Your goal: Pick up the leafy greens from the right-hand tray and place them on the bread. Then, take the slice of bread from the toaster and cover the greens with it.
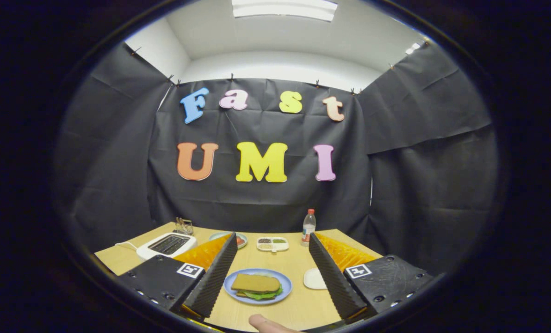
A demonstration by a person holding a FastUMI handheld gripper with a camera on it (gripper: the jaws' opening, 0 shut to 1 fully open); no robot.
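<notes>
tongs (272,259) spread wide, level above table (298,268), plate (236,293) w/ bread (255,282) on greens (266,294) between fingers

My gripper (271,256) hangs with its fingers spread wide and nothing between them, so the way down to the blue plate (231,289) is free. The plate carries the top slice of bread (255,282) over the leafy greens (263,294). Bare table (298,268) runs beyond it to the divided dish (272,244). The toaster (166,245) blocks my left, a bottle (308,226) and small white tray (313,279) stand to the right, and a fingertip (266,323) lies just beneath me.
</notes>
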